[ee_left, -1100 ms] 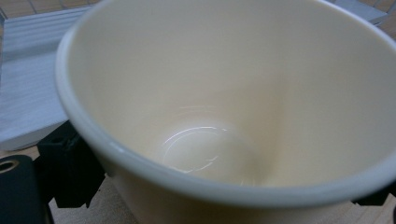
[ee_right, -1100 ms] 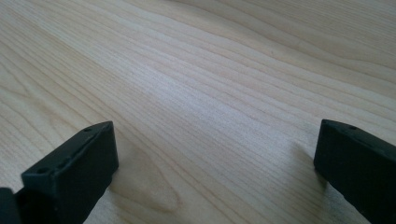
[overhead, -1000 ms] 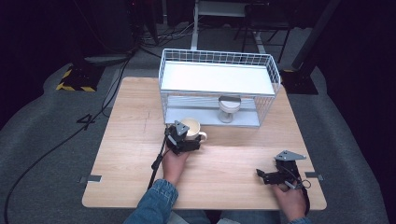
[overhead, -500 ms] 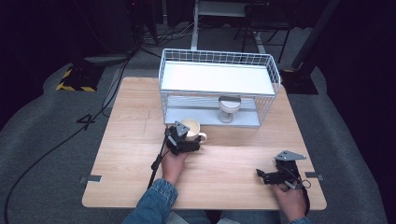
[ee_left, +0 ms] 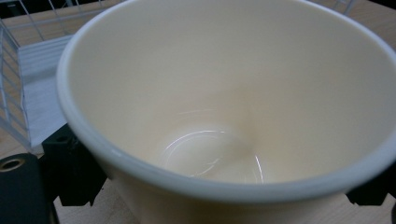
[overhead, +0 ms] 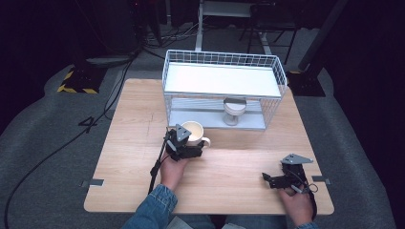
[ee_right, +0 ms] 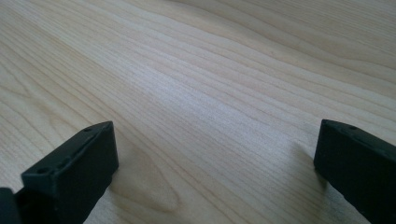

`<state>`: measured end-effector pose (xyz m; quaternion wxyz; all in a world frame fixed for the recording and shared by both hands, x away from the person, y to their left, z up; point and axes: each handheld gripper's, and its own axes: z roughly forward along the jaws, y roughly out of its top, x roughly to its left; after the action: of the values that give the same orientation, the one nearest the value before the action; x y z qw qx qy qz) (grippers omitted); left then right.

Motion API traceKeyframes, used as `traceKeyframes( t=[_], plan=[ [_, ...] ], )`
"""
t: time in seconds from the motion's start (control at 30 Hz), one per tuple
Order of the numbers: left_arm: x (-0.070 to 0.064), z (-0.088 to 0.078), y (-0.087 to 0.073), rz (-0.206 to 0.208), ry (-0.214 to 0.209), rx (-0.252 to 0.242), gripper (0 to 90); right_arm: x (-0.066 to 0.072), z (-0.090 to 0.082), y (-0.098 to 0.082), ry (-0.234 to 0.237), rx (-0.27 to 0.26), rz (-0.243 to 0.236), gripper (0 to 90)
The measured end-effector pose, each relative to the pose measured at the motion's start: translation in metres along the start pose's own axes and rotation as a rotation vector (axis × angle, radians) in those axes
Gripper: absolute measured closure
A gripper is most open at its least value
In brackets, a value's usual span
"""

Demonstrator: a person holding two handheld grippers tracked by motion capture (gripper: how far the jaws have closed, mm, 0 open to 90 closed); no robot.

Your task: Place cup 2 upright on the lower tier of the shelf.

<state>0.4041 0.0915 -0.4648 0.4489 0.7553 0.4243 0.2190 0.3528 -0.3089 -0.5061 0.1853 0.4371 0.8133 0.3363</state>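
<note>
Cream mug is sitting upright on the table, just in front of the wire rack. Left gripper is clamping the mug. Right gripper is resting well right of the mug, jaws spread, empty.

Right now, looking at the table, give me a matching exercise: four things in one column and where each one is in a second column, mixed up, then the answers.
Things
1. cream mug
2. grey cup
3. left hand-held gripper
4. right hand-held gripper

Places or states
A. on the lower shelf of the white wire rack
B. open, over bare wood near the table's right front corner
C. on the table in front of the rack, handle to the right
D. jaws on either side of a cream mug

Pairs: 1-C, 2-A, 3-D, 4-B
</note>
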Motion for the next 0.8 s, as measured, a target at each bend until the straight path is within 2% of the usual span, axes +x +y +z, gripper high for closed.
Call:
traceKeyframes(
  t=[0.17, 0.37, 0.63, 0.8],
  plan=[
    [-0.003, -0.015, 0.012, 0.025, -0.015, 0.004, 8.2, 0.0, 0.0, 0.0, 0.0, 0.0, 0.0, 0.0],
    [-0.008, -0.032, 0.026, 0.052, -0.038, -0.013, 8.2, 0.0, 0.0, 0.0, 0.0, 0.0, 0.0, 0.0],
    [-0.014, -0.047, 0.046, 0.081, -0.073, -0.007, 8.2, 0.0, 0.0, 0.0, 0.0, 0.0, 0.0, 0.0],
    [-0.017, -0.055, 0.058, 0.085, -0.103, -0.015, 8.2, 0.0, 0.0, 0.0, 0.0, 0.0, 0.0, 0.0]
  ],
)
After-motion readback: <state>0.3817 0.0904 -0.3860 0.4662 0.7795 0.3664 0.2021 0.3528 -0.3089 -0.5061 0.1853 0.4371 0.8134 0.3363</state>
